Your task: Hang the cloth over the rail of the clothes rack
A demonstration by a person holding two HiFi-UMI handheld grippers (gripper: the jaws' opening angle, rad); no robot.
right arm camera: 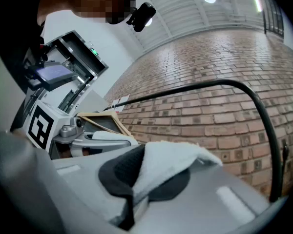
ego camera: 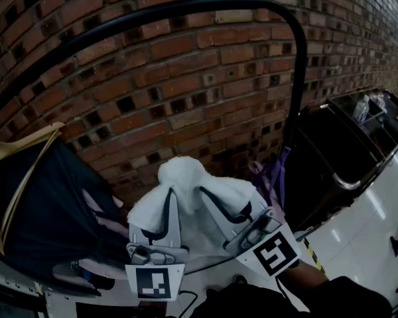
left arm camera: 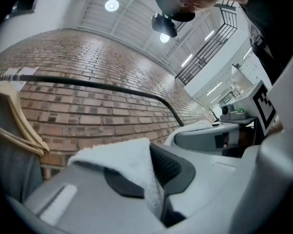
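Observation:
A white terry cloth (ego camera: 186,191) is bunched between both grippers in the head view, below the black rail (ego camera: 186,8) of the clothes rack. My left gripper (ego camera: 164,207) is shut on the cloth's left part, and the white cloth (left arm camera: 132,167) folds over its jaws. My right gripper (ego camera: 229,211) is shut on the right part, with the cloth (right arm camera: 161,167) draped over its tip. The rail (left arm camera: 102,86) (right arm camera: 195,87) curves above and ahead of both grippers, in front of the brick wall.
A dark garment on a wooden hanger (ego camera: 26,177) hangs at the rack's left end. The rail bends down into a post (ego camera: 293,105) on the right, with purple fabric (ego camera: 272,177) beside it. A dark cabinet (ego camera: 345,144) stands right of the rack on a shiny floor.

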